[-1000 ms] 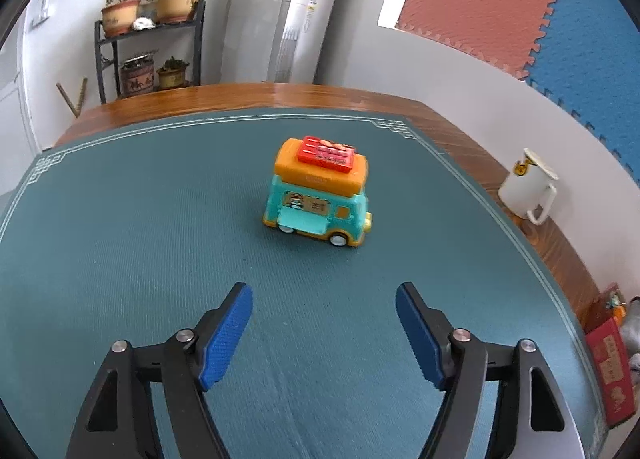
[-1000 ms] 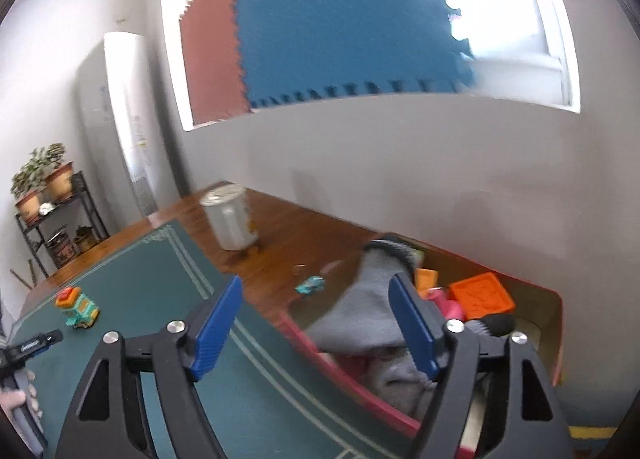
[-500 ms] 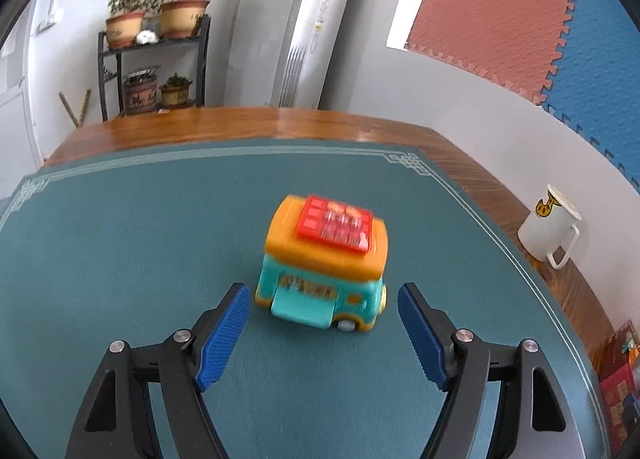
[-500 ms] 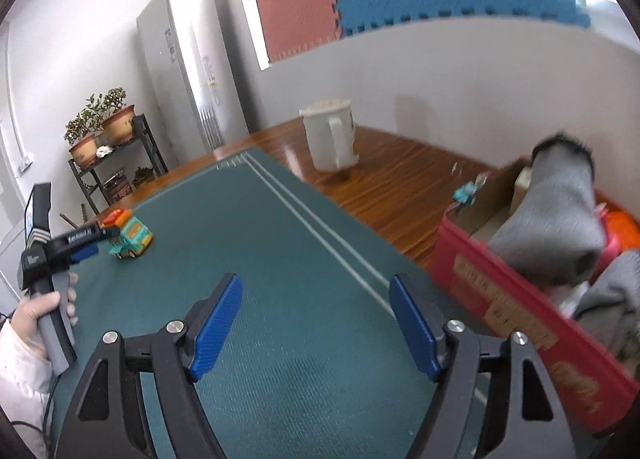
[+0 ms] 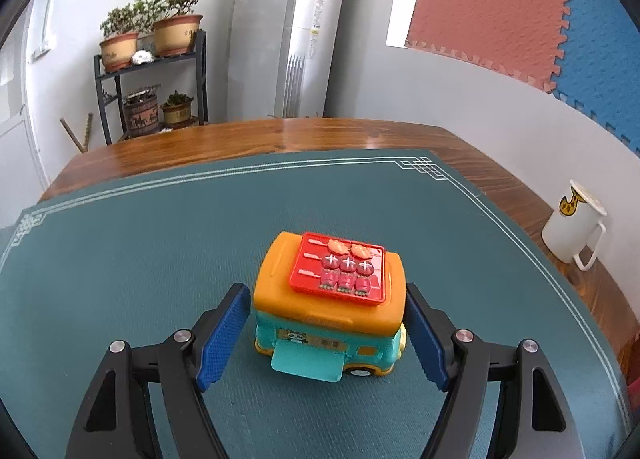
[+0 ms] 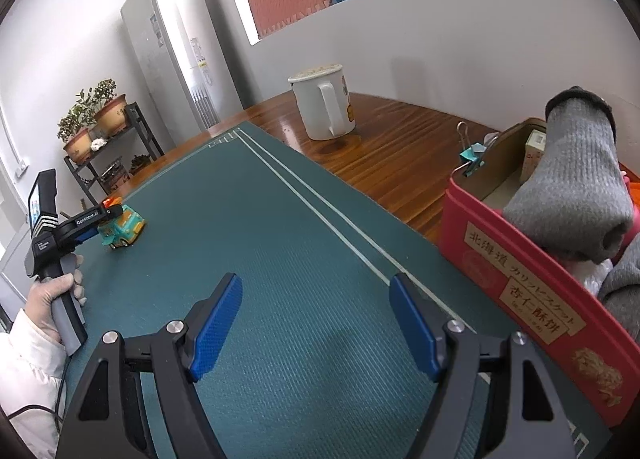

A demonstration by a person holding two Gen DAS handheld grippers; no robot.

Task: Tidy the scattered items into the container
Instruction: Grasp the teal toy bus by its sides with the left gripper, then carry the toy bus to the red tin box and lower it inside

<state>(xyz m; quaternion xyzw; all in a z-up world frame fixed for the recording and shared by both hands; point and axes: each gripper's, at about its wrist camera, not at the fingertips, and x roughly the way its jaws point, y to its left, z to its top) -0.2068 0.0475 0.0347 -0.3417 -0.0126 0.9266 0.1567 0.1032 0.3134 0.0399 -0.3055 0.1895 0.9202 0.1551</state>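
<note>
Your left tongs [image 5: 326, 335] have closed in since a moment ago: their spread-wide pads now flank the toy truck [image 5: 330, 305] on the bench [image 5: 120, 243] mat without gripping it. Your right tongs [image 6: 316, 329] hover agape and empty, the red box [image 6: 532, 291] of socks beside them, a white mug [image 6: 324, 103] beyond.

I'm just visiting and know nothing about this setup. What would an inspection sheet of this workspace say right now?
Surface: wooden table under a green mat.
Job's things: toy food truck upright on the mat; red box at the mat's edge, holding grey socks.
Clutter: white mug and binder clip on the bare wood.
Grippers: left gripper open, fingers either side of the truck; right gripper open, holding nothing.
Cables: thin cord by the person's sleeve.
Surroundings: plant shelf, standing air conditioner, foam wall tiles.
</note>
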